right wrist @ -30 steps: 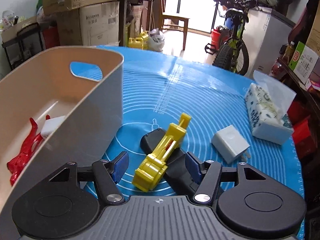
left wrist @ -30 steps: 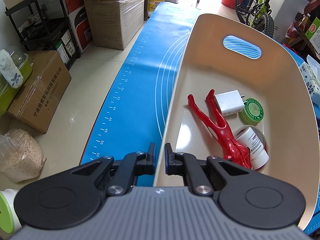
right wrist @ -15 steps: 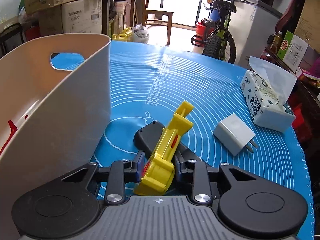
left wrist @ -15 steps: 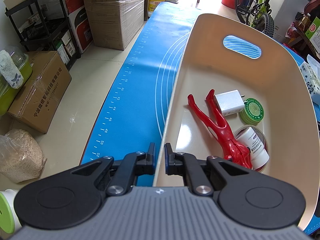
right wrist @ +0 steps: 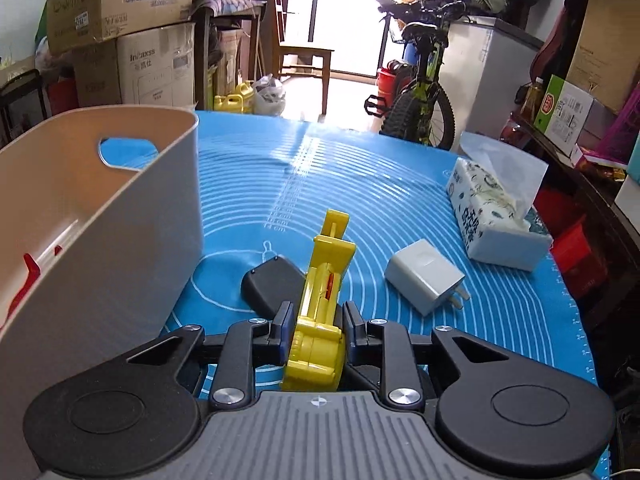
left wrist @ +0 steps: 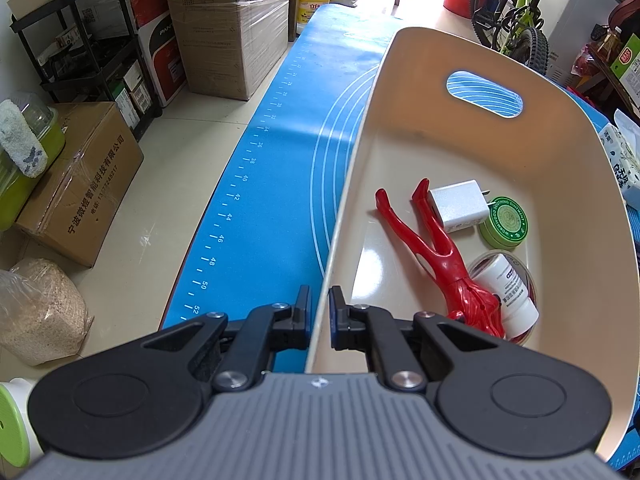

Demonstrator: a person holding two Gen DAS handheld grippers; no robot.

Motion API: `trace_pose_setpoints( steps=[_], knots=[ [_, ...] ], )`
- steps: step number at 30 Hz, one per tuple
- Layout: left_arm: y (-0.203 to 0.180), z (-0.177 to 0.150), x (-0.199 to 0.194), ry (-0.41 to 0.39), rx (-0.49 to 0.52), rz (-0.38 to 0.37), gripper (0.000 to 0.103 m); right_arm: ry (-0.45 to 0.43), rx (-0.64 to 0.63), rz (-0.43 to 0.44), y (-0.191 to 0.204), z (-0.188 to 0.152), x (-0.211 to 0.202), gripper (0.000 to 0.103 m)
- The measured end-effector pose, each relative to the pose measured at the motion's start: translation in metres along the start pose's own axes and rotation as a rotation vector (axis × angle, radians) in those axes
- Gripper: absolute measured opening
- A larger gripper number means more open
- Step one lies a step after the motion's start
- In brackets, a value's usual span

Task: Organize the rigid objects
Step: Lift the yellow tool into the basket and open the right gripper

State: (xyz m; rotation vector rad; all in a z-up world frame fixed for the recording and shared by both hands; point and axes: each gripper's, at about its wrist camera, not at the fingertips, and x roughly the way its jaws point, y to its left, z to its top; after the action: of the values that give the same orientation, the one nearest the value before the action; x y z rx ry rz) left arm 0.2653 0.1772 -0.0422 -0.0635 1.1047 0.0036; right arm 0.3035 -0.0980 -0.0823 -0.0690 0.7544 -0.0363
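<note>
Two grips: left hand-held gripper pinches the bin wall; right hand-held gripper, jaws closing on the yellow tool near its end, may let it swing and slip.

- Both grippers are pretty much twins: ribbed grey housing at the bottom with a tiny crosshair mark in the middle.
- Left gripper: two chunky black arms, each with a big round boss, silver screws at the pivots, blue pads on the fingers.
- Right gripper: same black linkages with triangular cutouts, same silver screws, blue-faced fingers.
</note>
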Motion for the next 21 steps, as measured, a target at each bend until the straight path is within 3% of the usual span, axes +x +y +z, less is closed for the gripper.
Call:
trace_pose_setpoints(
  steps=[12,21],
  knots=[
    [0.000,0.000,0.000,0.000,0.000,0.000,0.011,-0.083,0.009,0.026,0.000,0.020,-0.032,0.034],
    [0.000,0.000,0.000,0.000,0.000,0.000,0.011,-0.205,-0.044,0.120,0.024,0.054,-0.077,0.034]
  ],
)
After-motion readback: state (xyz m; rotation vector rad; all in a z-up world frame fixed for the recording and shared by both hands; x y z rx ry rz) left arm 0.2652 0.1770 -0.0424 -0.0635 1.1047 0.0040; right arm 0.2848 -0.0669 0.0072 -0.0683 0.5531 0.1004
